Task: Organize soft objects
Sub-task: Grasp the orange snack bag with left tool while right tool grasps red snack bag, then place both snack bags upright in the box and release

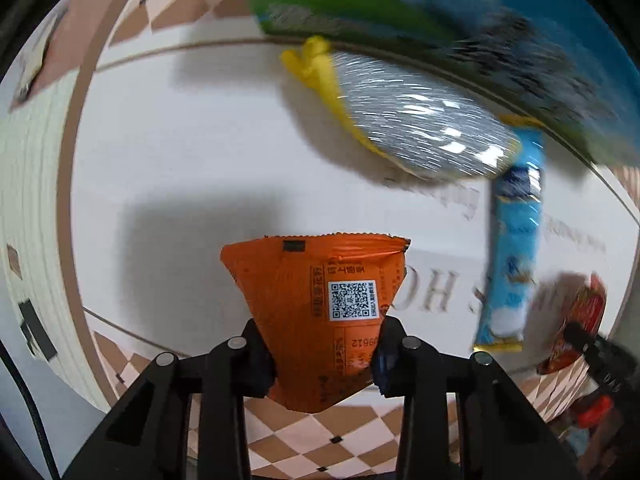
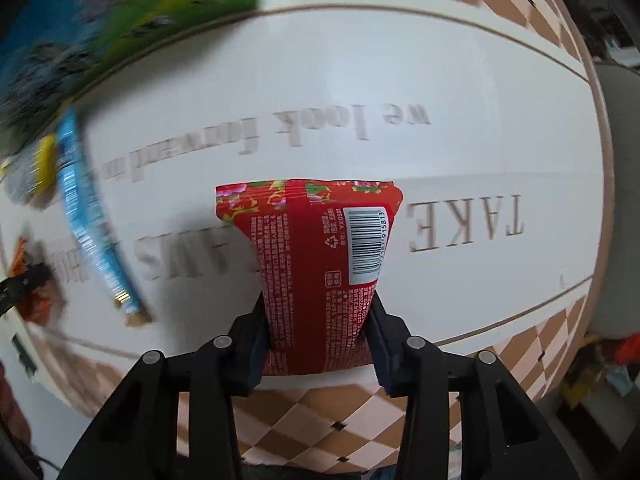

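My left gripper [image 1: 322, 360] is shut on an orange snack packet [image 1: 320, 312] with a QR code, held above the white mat [image 1: 200, 152]. My right gripper [image 2: 318, 340] is shut on a red flowered packet [image 2: 316, 264] with a barcode, held over the same mat [image 2: 460, 92]. A long blue packet [image 1: 512, 248] lies on the mat at the right of the left wrist view; it also shows in the right wrist view [image 2: 86, 220]. A silver bag with yellow edges [image 1: 412, 124] lies behind it. The other gripper's red packet [image 1: 580, 320] shows at the far right.
A large green and blue bag [image 1: 400, 8] lies at the mat's far edge, blurred; it also shows in the right wrist view [image 2: 132, 12]. The mat has grey lettering and a brown checkered border [image 2: 360, 420]. Clutter stands off the table at the right [image 2: 600, 368].
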Tool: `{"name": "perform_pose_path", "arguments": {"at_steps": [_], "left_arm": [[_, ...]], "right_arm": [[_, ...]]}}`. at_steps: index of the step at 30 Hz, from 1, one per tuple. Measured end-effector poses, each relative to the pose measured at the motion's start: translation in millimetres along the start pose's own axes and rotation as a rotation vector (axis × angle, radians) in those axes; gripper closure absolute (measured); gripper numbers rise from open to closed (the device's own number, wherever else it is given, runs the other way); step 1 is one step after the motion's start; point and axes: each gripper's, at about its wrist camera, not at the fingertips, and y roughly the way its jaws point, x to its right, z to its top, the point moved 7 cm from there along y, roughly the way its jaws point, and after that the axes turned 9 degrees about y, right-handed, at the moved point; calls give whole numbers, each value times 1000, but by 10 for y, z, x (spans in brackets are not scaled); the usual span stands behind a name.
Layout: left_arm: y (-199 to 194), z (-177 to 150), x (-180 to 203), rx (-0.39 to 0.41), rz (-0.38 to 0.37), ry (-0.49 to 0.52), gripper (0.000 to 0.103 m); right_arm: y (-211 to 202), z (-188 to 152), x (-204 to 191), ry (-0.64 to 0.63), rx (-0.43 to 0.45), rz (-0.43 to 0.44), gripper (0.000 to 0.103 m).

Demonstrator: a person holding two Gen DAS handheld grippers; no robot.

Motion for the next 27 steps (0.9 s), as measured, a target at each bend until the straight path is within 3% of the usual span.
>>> {"name": "perform_pose_path", "arguments": {"at_steps": [3, 8, 12, 15, 18, 23, 27], "left_arm": [[-349, -67, 184, 60, -26, 40, 70], [-1210, 85, 438, 211, -71, 119, 70], [-1823, 566, 501, 289, -83, 207, 70], [-2019, 1205, 263, 309, -6, 227, 70], [-1941, 1728, 36, 288, 46, 227, 70], [-1555, 2343, -54, 171, 22, 216, 70], [-1286, 2749, -107, 102, 34, 196, 70]], "right_arm": [[-244, -86, -124, -37, 40, 48, 59], [-1078, -132, -441, -121, 159, 164, 59], [-1738, 57, -671, -193, 254, 221, 59], [-2109, 444, -858, -236, 324, 182, 59], [-2223, 996, -982, -235, 352, 119, 59], [-2026, 1918, -1163, -207, 308, 47, 59], [-1736, 2323, -1323, -201, 260, 10, 59]]}}
